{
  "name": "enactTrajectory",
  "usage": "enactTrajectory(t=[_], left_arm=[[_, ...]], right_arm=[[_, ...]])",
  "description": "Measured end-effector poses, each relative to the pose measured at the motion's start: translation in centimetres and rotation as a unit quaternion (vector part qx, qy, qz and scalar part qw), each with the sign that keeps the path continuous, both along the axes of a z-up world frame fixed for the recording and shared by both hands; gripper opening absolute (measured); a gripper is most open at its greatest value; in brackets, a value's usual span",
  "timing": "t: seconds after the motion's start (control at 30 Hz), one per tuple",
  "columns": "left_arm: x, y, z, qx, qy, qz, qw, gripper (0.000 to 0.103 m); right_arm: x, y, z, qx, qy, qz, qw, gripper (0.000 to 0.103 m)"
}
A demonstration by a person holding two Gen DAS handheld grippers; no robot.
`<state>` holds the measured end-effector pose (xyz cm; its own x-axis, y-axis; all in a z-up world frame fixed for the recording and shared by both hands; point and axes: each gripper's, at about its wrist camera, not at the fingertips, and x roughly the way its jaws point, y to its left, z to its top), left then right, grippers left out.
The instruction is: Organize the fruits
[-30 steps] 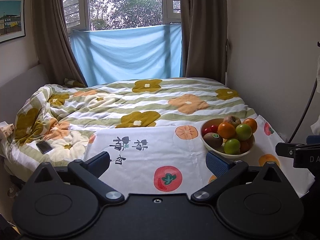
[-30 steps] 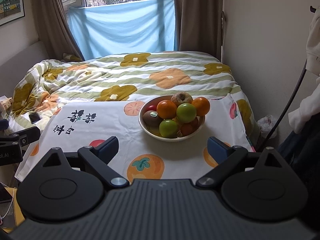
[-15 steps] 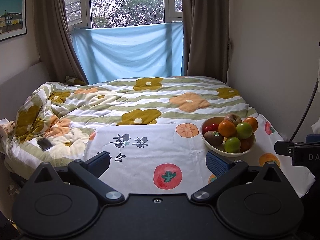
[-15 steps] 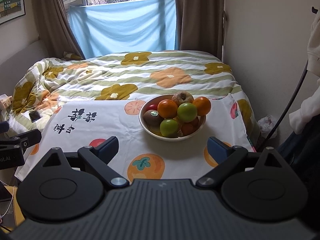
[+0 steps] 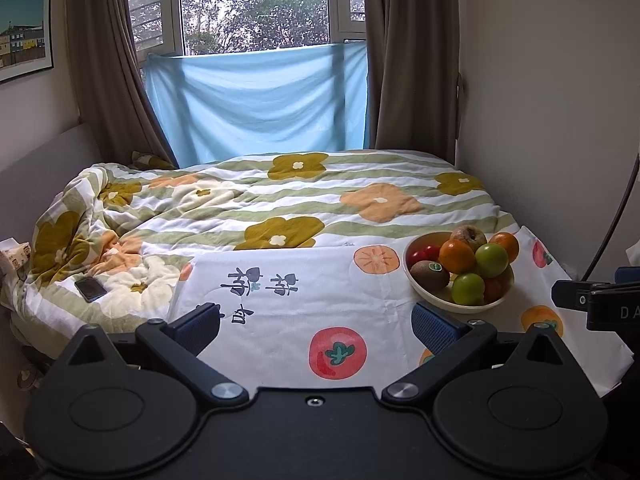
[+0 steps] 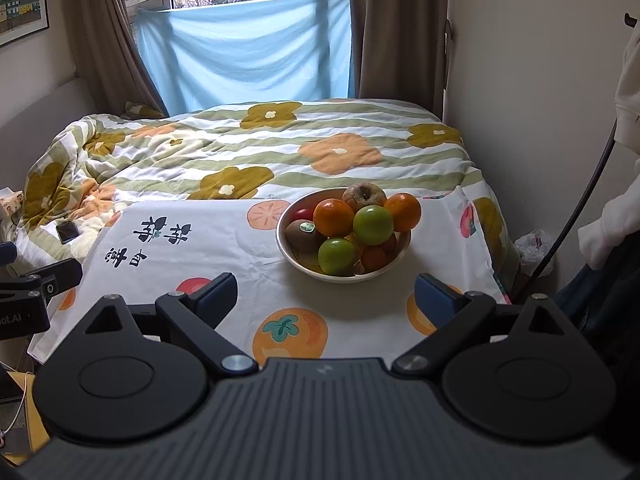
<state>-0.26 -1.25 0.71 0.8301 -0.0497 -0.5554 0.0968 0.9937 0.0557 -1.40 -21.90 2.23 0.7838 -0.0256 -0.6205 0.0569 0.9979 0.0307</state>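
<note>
Facing the bowl (image 6: 344,276) of fruit on the printed cloth (image 6: 256,272) over the bed, we hold our right gripper (image 6: 326,294) wide open and empty, the bowl straight ahead and near; our left gripper (image 5: 316,322), equally open and empty, has it off to its right

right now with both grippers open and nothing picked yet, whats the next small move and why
Probably ease the right gripper forward and down toward the bowl, aiming for a top fruit such as the green apple. Its jaws stand wide open and empty, and the bowl sits almost straight ahead of it, while it lies off to the right of the left gripper.
</note>
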Motion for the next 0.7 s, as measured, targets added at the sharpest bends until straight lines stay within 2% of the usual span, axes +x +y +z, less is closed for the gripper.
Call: enactTrajectory(t=[0.7], left_arm=[[0.26, 0.14, 0.16, -0.005, -0.003, -0.009, 0.9999, 0.103]], right_arm=[[0.25, 0.25, 0.09, -0.001, 0.002, 0.004, 1.000, 0.103]])
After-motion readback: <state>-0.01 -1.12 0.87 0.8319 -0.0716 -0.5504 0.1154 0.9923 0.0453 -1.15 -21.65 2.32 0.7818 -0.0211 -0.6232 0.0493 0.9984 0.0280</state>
